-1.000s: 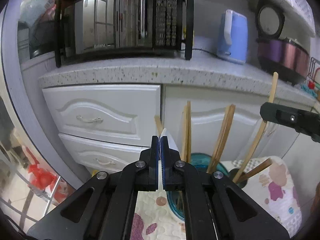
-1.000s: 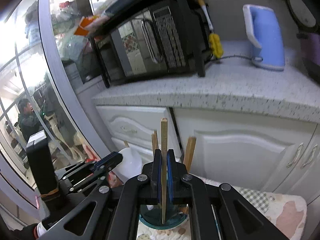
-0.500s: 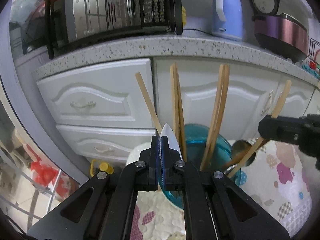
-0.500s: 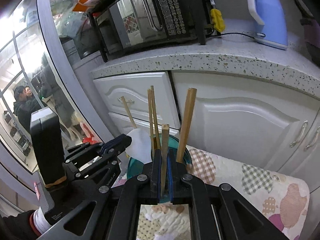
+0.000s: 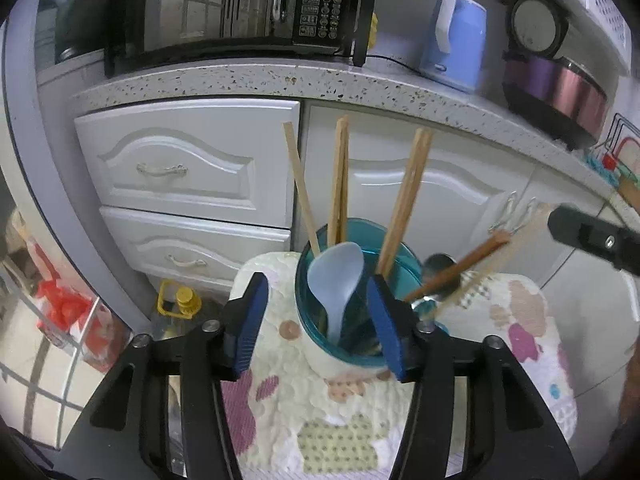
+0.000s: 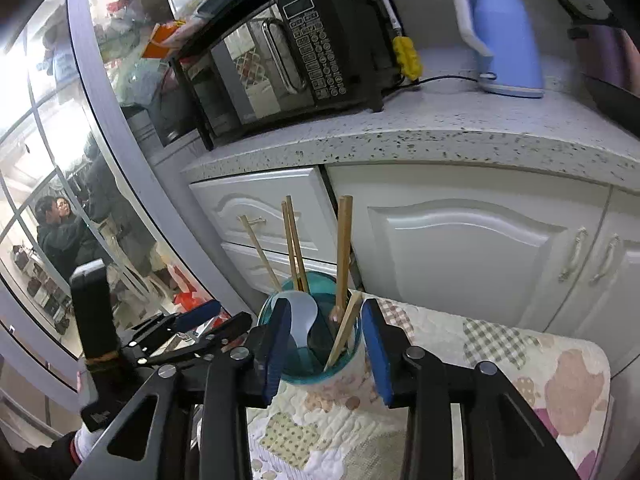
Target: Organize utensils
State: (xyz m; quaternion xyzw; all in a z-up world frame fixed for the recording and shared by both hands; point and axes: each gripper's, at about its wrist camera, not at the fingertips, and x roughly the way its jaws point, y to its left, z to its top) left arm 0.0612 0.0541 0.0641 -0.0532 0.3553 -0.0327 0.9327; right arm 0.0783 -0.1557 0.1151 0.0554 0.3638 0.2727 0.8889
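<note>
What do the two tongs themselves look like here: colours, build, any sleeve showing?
Both are alike. The left tongs have black angular linkage arms with silver pivot screws and flat blue pads on the fingers. The right tongs have the same black arms, silver screws and blue pads. In the right view, a black block stands on the left tool, and a white-and-red cuff shows at the bottom left corner.

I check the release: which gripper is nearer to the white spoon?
Left. The left gripper straddles the spoon in the cup; the right gripper is open beside it.
</note>
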